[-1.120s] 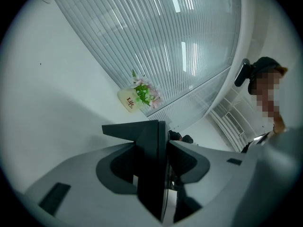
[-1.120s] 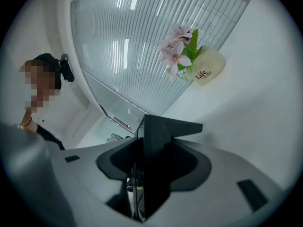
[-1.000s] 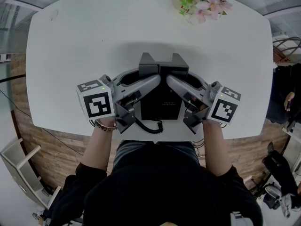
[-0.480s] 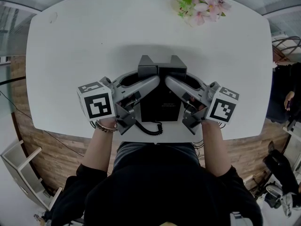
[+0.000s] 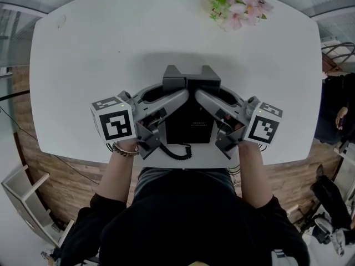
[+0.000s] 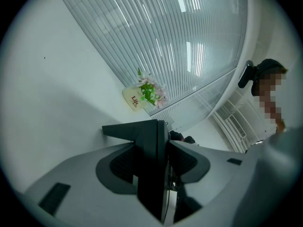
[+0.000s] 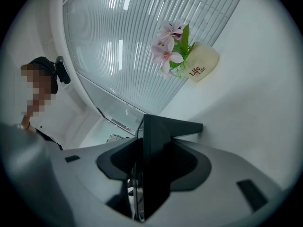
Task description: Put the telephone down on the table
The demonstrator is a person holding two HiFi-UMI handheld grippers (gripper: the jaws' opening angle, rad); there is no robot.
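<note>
White table: pot reads "Life" (pink flowers).

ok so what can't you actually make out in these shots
- Under the telephone, head view: its own body hides whether it rests on the table; in both gripper views the jaws block that spot.
- Face of the telephone, head view: too dark and small to tell keys or print.
- Cord, head view: one end passes under the left gripper.
- Flowers, head view: cut off by the top edge.
</note>
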